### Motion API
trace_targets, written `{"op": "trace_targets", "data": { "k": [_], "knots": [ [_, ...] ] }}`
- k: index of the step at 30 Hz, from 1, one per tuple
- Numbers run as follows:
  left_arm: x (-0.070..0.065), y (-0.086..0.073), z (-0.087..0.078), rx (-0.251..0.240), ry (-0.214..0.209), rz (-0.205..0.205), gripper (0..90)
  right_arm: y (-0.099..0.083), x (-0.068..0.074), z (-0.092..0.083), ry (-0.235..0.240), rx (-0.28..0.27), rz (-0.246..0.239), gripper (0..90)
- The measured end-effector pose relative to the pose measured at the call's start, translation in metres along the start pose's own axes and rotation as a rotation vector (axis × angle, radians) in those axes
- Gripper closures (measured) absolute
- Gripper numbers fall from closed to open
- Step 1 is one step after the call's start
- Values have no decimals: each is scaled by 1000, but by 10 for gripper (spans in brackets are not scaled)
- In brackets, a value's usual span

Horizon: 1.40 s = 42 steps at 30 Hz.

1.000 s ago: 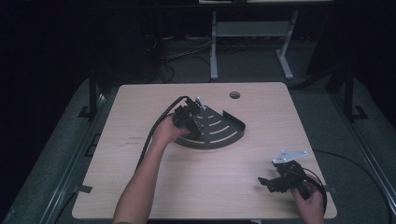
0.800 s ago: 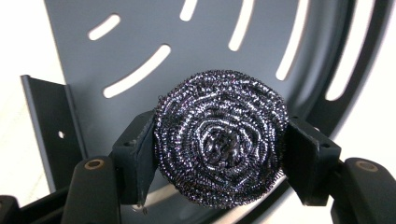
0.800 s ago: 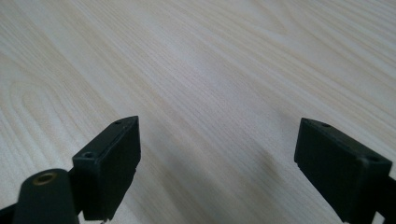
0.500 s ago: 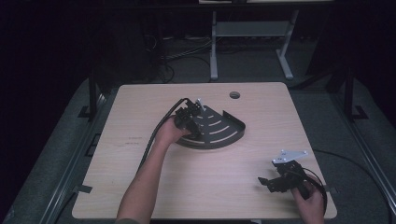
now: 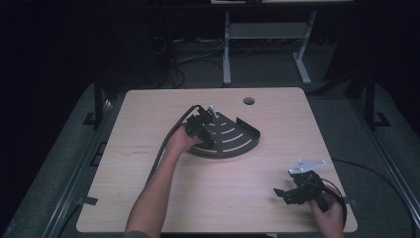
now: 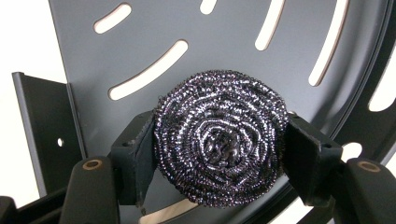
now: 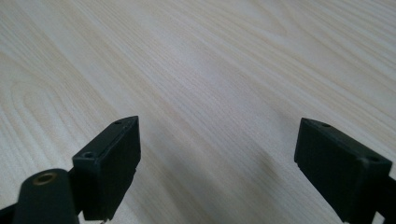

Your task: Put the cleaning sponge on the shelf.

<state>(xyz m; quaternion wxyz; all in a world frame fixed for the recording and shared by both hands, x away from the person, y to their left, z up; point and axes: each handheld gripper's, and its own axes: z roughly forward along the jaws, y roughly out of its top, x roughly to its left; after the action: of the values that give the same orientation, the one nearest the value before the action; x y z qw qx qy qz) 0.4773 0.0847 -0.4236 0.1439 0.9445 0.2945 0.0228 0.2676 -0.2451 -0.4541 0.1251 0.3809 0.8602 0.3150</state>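
A round steel wool scourer [image 6: 219, 144] sits between the pads of my left gripper [image 6: 219, 156], touching both of them. It rests against the slotted floor of a black fan-shaped metal tray [image 6: 187, 28]. The jaws have just been opening a little, with the scourer still between them. In the high view the left gripper [image 5: 200, 126] is at the left side of the tray [image 5: 235, 144], in the middle of the table. My right gripper [image 5: 285, 194] lies low near the table's front right corner. It [image 7: 219, 158] is open over bare wood with nothing between its jaws.
The light wooden table [image 5: 198, 198] has a round cable hole [image 5: 248, 101] near its far edge. Behind the table stand a white metal frame [image 5: 262, 32] and loose cables [image 5: 198, 54] on the dark floor. Each gripper trails a black cable.
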Motion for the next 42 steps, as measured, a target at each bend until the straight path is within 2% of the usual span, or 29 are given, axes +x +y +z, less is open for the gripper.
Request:
{"op": "trace_targets", "data": {
  "k": [5, 9, 15, 19, 22, 26, 38, 42],
  "knots": [
    [1, -1, -1, -15, 0, -10, 280, 0, 1, 1, 1, 7, -5, 140],
    [-1, -1, -5, -20, 11, 5, 265, 0, 2, 1, 1, 1, 1, 141],
    [-1, -2, -11, -42, 10, -8, 211, 2, 3, 3, 7, 15, -3, 141],
    [-3, -4, -15, -57, 9, -3, 210, 1, 3, 2, 7, 6, -2, 140],
    [-2, -5, -19, -75, 1, -14, 203, 1, 3, 1, 2, 6, -3, 140],
    [-5, -6, -23, -88, 12, -11, 203, 2, 3, 2, 6, 7, -5, 141],
    [-13, -14, -46, -110, 16, 22, 204, 3, 2, 3, -4, 11, -11, 140],
    [-20, -18, -52, -139, 8, 24, 204, 3, 2, 4, -7, 13, -16, 141]
  ]
}}
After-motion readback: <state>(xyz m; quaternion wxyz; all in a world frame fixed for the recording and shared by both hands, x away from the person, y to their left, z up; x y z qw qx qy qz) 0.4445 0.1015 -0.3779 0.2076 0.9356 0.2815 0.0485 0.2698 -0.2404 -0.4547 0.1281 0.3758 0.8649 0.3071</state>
